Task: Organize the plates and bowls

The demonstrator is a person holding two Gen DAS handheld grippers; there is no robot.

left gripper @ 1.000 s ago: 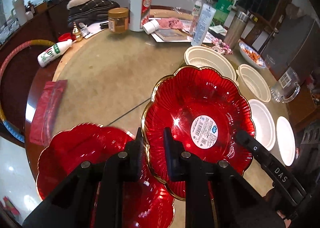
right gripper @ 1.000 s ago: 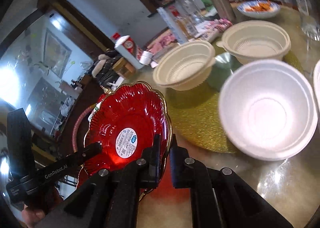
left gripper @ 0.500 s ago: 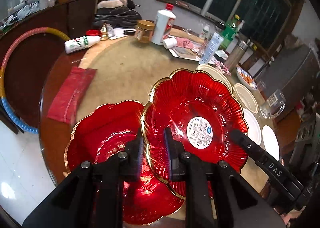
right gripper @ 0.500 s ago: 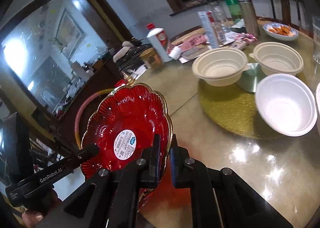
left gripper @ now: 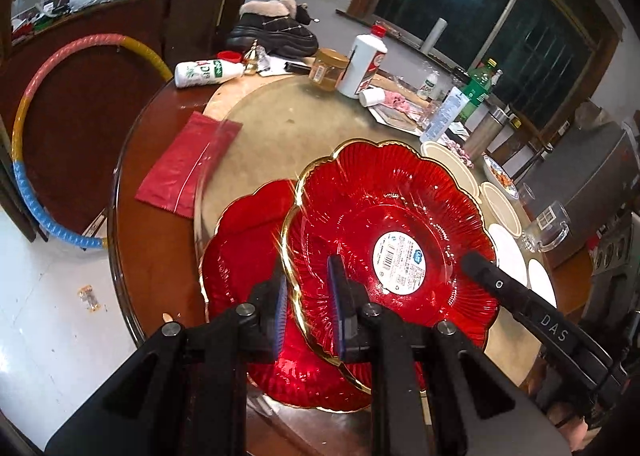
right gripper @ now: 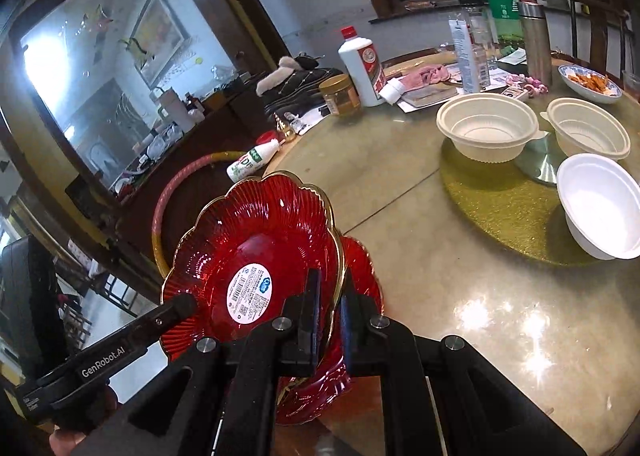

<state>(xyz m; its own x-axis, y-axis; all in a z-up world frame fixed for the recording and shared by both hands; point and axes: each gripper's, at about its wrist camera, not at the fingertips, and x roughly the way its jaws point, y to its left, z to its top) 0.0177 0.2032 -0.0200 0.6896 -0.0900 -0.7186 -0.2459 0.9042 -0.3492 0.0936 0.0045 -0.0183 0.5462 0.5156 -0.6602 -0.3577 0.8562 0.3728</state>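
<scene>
**A:** Start with the left wrist view. What did you have?

**B:** Your left gripper [left gripper: 308,306] was pinching the gold rim of the red scalloped glass plate with the white barcode sticker [left gripper: 392,232], carried in the air. Under it, partly overlapped, a second red scalloped plate [left gripper: 240,256] lay at the near edge of the round glass-topped table [left gripper: 280,123]. The tip of your other tool came in from the right, at the carried plate's far rim.

**A:** And the right wrist view?

**B:** Your right gripper [right gripper: 330,306] was clamped on the opposite rim of that same stickered plate [right gripper: 260,256], so you held it from both sides. The lower red plate [right gripper: 360,268] peeked out beneath. Further along the table stood two cream plastic bowls [right gripper: 486,125] [right gripper: 586,131] and a white foam bowl [right gripper: 600,203], each apart from the others.

**A:** How far along were you?

**B:** Early, I'd judge. The plate was above its twin but not yet set down, so no stack was finished. The bowls were unnested, and the left view showed more white ones [left gripper: 506,252] at the far right. You had the plate to lower, then all the bowls to gather.
</scene>
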